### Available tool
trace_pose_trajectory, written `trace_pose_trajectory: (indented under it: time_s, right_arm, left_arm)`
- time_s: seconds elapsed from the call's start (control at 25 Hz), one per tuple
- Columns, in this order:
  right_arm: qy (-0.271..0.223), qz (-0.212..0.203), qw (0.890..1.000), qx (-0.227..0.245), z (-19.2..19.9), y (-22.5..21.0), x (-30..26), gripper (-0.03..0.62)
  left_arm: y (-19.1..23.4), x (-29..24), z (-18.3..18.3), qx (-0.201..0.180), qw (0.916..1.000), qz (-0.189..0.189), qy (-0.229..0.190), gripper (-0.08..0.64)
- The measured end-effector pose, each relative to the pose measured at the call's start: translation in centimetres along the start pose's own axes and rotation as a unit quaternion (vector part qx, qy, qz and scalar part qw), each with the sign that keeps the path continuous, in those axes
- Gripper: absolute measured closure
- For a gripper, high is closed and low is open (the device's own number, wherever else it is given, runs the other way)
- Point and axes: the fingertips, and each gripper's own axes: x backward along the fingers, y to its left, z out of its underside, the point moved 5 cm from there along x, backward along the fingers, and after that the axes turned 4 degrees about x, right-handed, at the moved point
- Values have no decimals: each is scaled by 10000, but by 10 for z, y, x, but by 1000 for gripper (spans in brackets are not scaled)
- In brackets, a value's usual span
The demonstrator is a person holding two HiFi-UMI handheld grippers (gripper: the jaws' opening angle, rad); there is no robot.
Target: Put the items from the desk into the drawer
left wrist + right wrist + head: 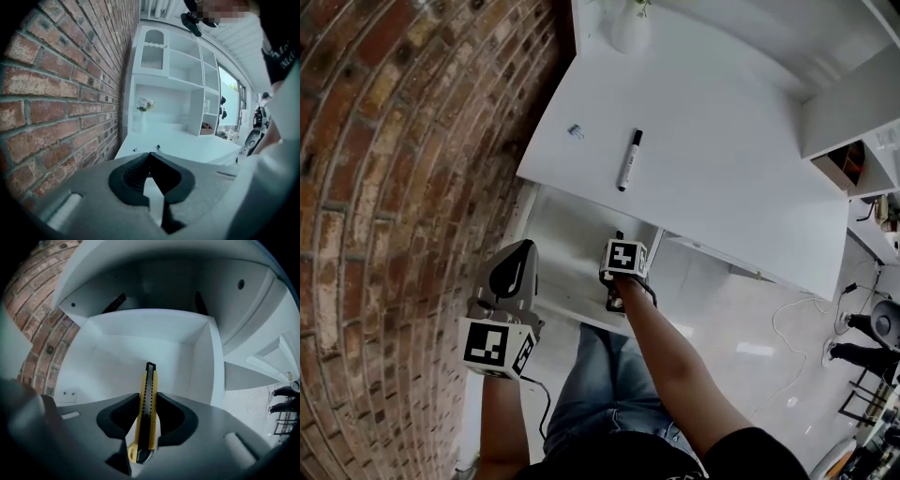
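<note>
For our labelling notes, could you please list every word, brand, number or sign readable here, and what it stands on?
No text reads clearly.
On the dark shirt: white letters, cut off and blurred.
On the marker pen: any print is too small.
The utility knife shows no lettering.
The left cube and right cube: square patterns only, no words.
</note>
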Motion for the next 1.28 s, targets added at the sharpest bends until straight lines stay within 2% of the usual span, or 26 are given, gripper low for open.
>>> trace_pose_trajectory:
  time_s: [0.2, 0.4, 0.6, 1.28]
  right_arm:
    - [359, 204, 9991, 83, 1, 6, -23, 463]
    - [826, 459, 9955, -103, 7, 1, -35, 462]
    - [569, 415, 9975, -28, 0, 0, -10, 442]
    - [-192, -303, 9991, 221, -11, -5, 122, 450]
  left_arm:
    - [3, 0, 3, -35, 10000, -63, 66, 558]
    - [8, 5, 6, -5, 9998, -178, 94, 558]
    - [4, 8, -3, 31, 9997, -254, -6, 558]
    - [-15, 26, -64, -34, 9961, -484, -739, 558]
